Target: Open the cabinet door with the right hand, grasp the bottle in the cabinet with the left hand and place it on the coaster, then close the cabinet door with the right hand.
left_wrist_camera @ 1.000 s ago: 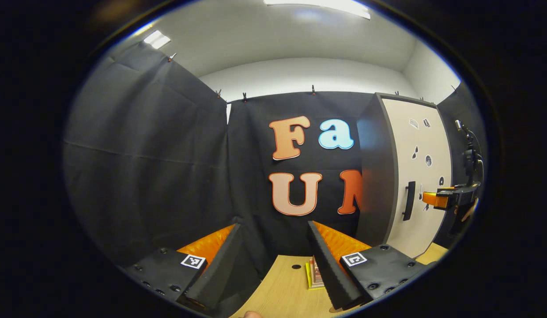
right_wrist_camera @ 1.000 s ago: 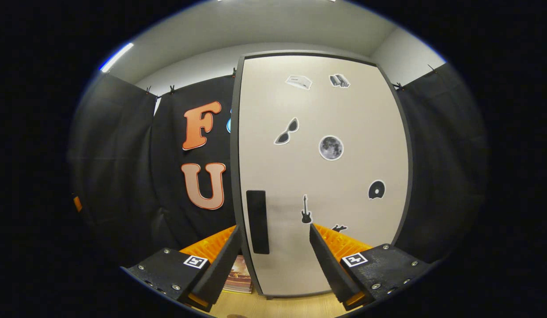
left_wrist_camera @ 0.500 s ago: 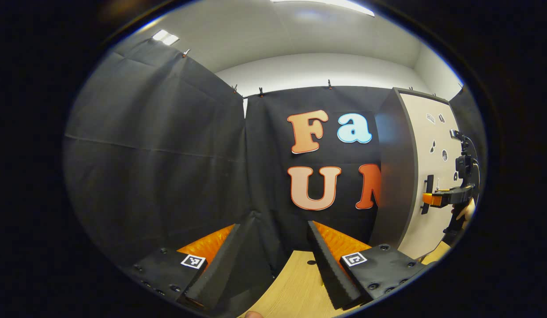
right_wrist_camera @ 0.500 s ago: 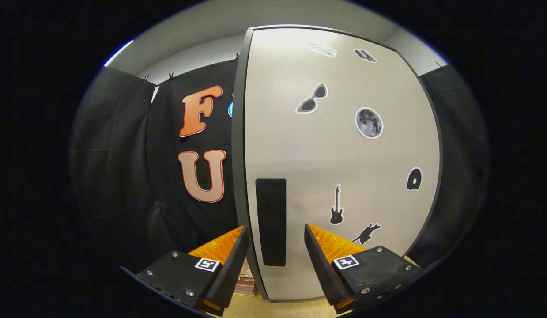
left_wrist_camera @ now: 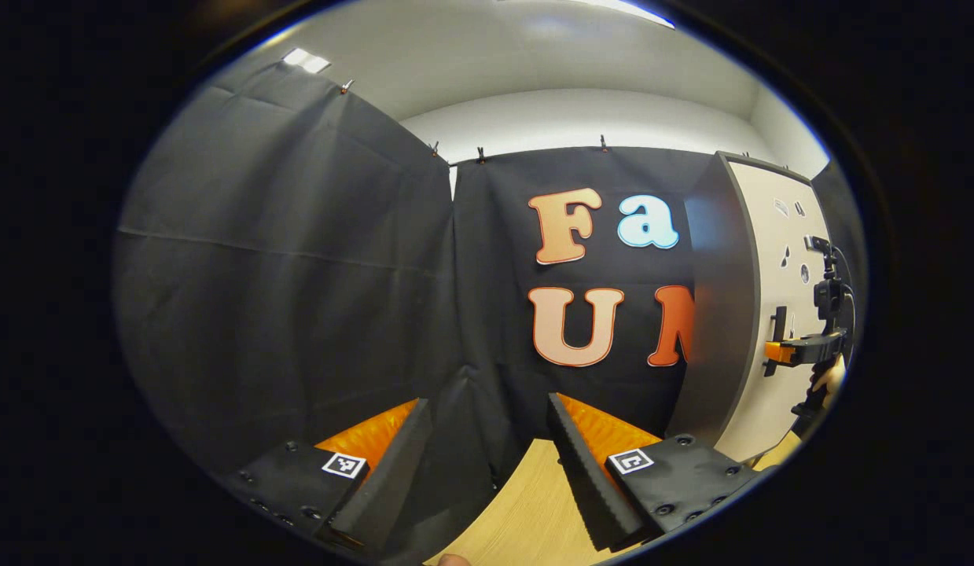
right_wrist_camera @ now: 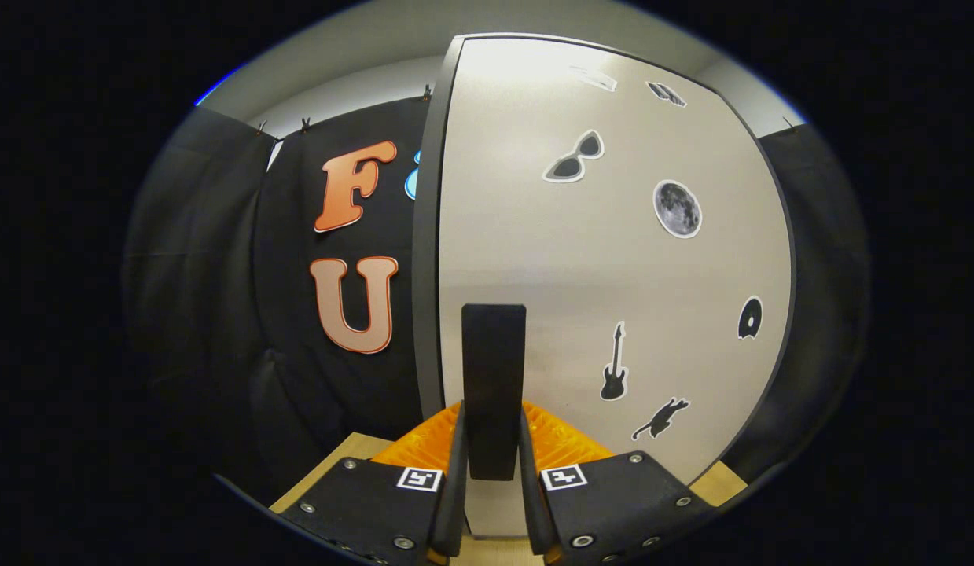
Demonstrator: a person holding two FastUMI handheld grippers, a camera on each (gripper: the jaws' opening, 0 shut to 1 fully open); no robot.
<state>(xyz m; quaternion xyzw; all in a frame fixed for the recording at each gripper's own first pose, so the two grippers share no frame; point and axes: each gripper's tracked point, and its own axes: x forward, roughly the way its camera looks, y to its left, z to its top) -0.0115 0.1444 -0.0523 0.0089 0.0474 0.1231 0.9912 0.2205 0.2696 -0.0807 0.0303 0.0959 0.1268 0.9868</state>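
Right tongs point(right_wrist_camera: 490, 479) have closed on handle point(right_wrist_camera: 494, 385), hiding its bottom.

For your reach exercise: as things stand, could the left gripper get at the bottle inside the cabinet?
Probably not yet. The cabinet door looks shut, with the right gripper closed on its handle; the left gripper is open, facing the cloth wall.
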